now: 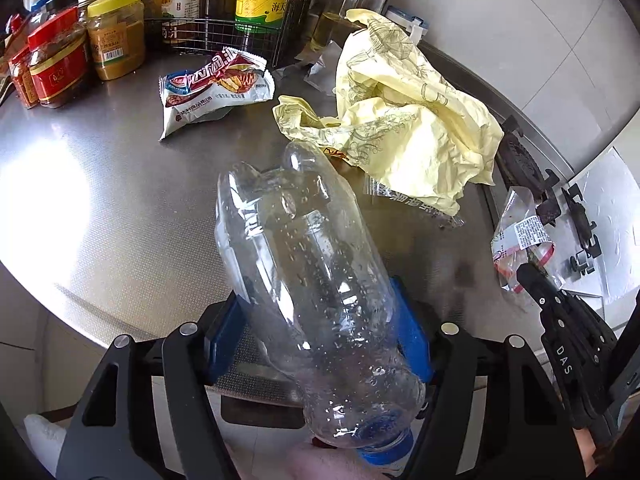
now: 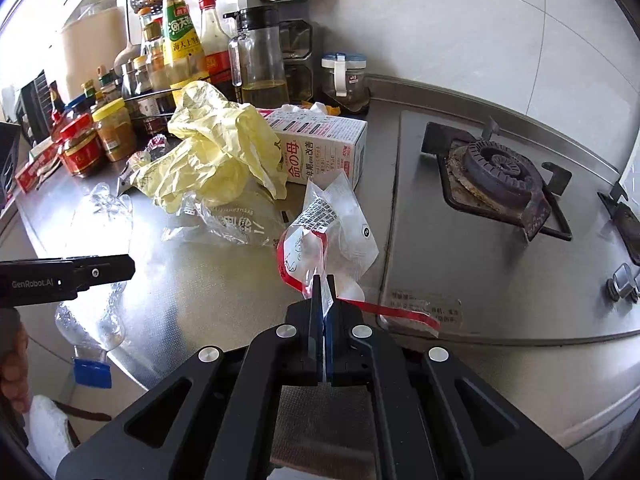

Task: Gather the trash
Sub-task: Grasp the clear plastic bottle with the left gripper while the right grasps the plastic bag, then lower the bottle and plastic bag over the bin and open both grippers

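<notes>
- Left claw [image 1: 320,340] is clamped on a clear plastic bottle [image 1: 308,280], blue pads squeezing both sides, blue cap end pointing back toward the camera and the base sticking out over the bench [image 1: 100,200].
- Right claw [image 2: 324,300] is pinched nearly flat on a clear wrapper with red trim [image 2: 328,232], which stands up from the pads, right at the stove's edge.
- Just past the bottle there's a crumpled yellow plastic bag [image 1: 412,120] lying on a clear printed bag [image 2: 224,224].
- A red and white snack wrapper [image 1: 216,88] sits further left on the bench, apart from the yellow bag.
- From the right wrist view a white carton with red print [image 2: 324,152] sits behind the yellow bag.
- Back edge is packed with sauce jars [image 1: 60,60] and bottles in a wire rack [image 1: 224,28].
- Gas burner [image 2: 500,172] is off to the right.
</notes>
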The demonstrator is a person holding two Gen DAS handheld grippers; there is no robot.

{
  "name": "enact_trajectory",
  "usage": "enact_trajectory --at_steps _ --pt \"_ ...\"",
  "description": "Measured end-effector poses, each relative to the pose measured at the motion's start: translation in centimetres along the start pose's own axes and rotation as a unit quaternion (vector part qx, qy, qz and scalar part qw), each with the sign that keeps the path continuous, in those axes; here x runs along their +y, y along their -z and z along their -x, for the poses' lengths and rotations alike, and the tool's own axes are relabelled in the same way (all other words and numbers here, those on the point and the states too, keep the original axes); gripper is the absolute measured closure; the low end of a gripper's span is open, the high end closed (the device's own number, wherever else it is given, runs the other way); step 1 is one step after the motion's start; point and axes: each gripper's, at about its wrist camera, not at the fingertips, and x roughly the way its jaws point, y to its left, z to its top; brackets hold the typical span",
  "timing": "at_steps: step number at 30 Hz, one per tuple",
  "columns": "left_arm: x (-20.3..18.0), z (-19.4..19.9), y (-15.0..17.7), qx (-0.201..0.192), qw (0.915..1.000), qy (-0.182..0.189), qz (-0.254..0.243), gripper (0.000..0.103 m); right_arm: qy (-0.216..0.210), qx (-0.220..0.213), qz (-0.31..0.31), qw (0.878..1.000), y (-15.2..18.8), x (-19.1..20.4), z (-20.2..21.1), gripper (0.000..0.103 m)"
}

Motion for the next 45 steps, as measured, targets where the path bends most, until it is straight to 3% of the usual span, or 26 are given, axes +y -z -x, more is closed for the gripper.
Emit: enact_trajectory --at_steps 5,12,22,32,38,45 --pt "0.4 2.5 0.9 -0.004 0.9997 0.013 -0.021 0.039 -0.005 0.005 -0.01 1.0 1.5 1.1 2.8 0.101" --pt "1.6 5.6 4.8 0.01 0.9988 0.024 -0.042 0.039 -0.031 0.023 0.013 0.999 5.2 5.5 6.9 0.101" --pt "3.8 6.6 11.5 0.058 0.9954 0.022 -0.073 0.04 -0.054 0.098 0.027 0.993 11.6 10.1 7.8 0.101" --pt "8.1 -2.2 16.1 0.136 0.9901 0.014 -0.03 0.04 -0.086 0.217 -0.015 0.972 20.3 10.5 -0.2 0.101" --pt "10.4 -9.5 18.5 0.177 0.984 0.001 -0.017 0.04 -0.098 0.254 -0.052 0.961 24.7 10.9 -6.7 0.101" --pt "11.8 -17.5 19.9 0.213 0.9768 0.013 -0.023 0.04 -0.09 0.287 -0.061 0.952 28.8 12.2 -14.3 0.101"
